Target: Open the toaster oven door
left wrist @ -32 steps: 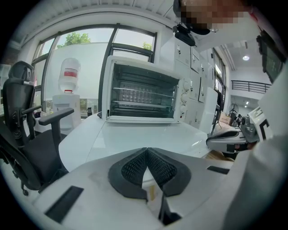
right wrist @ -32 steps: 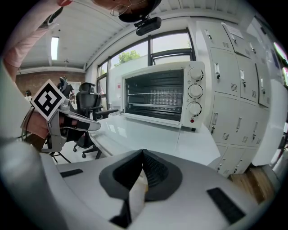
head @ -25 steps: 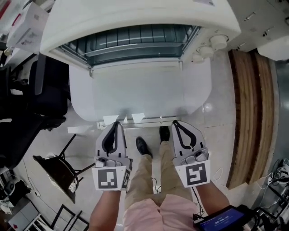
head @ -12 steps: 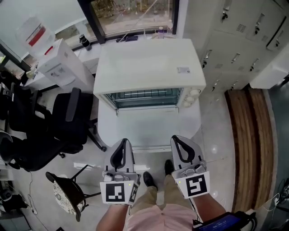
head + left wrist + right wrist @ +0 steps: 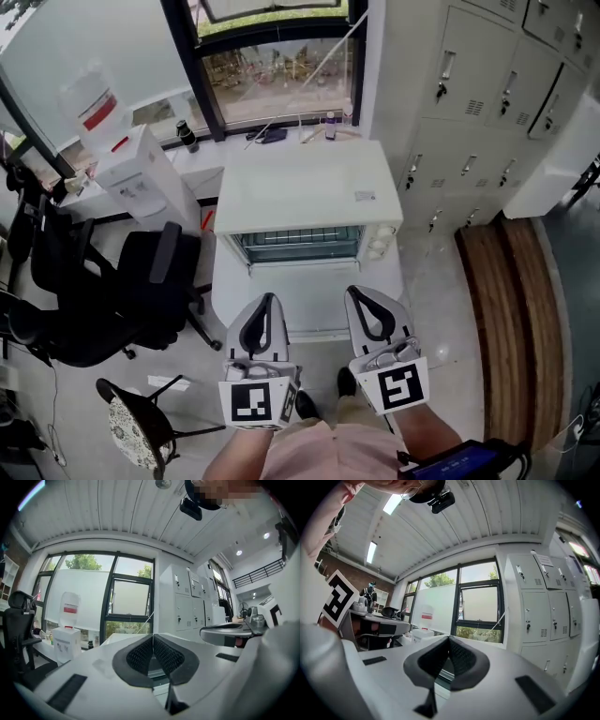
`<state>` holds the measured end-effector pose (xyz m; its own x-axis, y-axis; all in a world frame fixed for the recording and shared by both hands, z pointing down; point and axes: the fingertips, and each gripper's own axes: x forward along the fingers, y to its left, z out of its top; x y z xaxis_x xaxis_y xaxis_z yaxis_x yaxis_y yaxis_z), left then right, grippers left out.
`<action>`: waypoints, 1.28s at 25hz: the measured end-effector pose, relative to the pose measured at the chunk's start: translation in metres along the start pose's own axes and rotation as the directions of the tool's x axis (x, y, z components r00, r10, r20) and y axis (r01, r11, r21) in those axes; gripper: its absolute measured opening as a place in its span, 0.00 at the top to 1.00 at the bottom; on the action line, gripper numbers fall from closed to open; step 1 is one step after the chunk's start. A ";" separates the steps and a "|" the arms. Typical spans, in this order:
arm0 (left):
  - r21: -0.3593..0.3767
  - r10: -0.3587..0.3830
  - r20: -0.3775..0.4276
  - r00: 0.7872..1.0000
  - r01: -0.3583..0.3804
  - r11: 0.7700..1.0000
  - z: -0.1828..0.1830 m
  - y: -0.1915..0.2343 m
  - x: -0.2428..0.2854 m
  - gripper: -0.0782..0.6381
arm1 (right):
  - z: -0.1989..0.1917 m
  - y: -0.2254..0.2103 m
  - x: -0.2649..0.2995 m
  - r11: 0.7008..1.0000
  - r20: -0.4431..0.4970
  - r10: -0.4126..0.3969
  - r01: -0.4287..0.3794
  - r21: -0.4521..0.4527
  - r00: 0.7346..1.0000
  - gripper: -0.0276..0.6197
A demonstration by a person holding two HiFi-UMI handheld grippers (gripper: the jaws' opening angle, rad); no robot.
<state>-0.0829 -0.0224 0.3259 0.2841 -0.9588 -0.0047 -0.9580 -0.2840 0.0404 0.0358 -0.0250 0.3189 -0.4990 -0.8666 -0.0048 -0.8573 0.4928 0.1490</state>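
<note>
Change since earlier frame: both grippers and my viewpoint have drawn back from the oven; it filled the head view before, now it sits small at mid-frame with the room around it
Toaster oven [image 5: 309, 192]: white, standing in front of the window [image 5: 281, 66], between the water dispenser [image 5: 141, 183] and the lockers [image 5: 469, 112]
Door [image 5: 309, 291]: folded down toward me, lying about flat; its near edge is just beyond the gripper tips, not touched by either
Cavity: open to view, wire rack [image 5: 300, 239] visible inside, knobs [image 5: 379, 246] at its right
Left gripper [image 5: 265, 305]: jaws pressed together with nothing between them; its own view shows the pads [image 5: 140, 656] meeting along one seam
Right gripper [image 5: 356, 298]: likewise closed and empty, pads [image 5: 461, 658] in contact in its own view
Gripper positions: side by side, close to my body, pointing at the oven, clear of the door
Progress, my reading: opening looks complete, since the door is fully dropped and the rack exposed
Remaining, my reading: nothing on the door itself; at most hold clear of it
Risk: low; an office chair [image 5: 141, 281] stands near on my left
</note>
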 end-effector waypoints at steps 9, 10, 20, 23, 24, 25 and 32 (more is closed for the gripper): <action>0.030 -0.026 0.023 0.999 0.026 0.999 0.015 -0.008 0.001 0.87 | 0.015 -0.002 -0.003 0.999 0.019 -0.026 0.027 -0.022 0.999 0.95; 0.028 -0.026 0.022 0.999 0.026 0.999 0.015 -0.008 0.001 0.87 | 0.015 -0.001 -0.004 0.999 0.019 -0.027 0.027 -0.020 0.999 0.95; 0.043 -0.023 0.062 0.998 0.020 0.999 0.028 -0.008 -0.005 0.87 | 0.019 0.000 -0.003 1.000 0.026 -0.024 0.024 -0.013 0.999 0.96; 0.045 -0.030 0.069 0.997 0.027 0.999 0.030 -0.009 -0.004 0.87 | 0.022 0.000 -0.001 1.000 0.031 -0.022 0.022 -0.012 0.999 0.95; 0.046 -0.030 0.070 0.997 0.027 0.999 0.031 -0.008 -0.003 0.87 | 0.023 0.000 0.000 1.000 0.032 -0.020 0.021 -0.013 0.999 0.95; 0.047 -0.031 0.070 0.997 0.028 0.999 0.032 -0.008 -0.003 0.87 | 0.023 0.001 0.000 1.000 0.033 -0.019 0.019 -0.014 0.999 0.95; 0.051 -0.035 0.069 0.997 0.031 0.998 0.033 -0.010 -0.002 0.87 | 0.025 0.001 0.002 1.000 0.036 -0.012 0.012 -0.010 0.999 0.95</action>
<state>-0.0753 -0.0183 0.2924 0.3140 -0.9465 -0.0752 -0.9493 -0.3141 -0.0107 0.0305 -0.0238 0.2944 -0.4932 -0.8689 -0.0425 -0.8620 0.4816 0.1584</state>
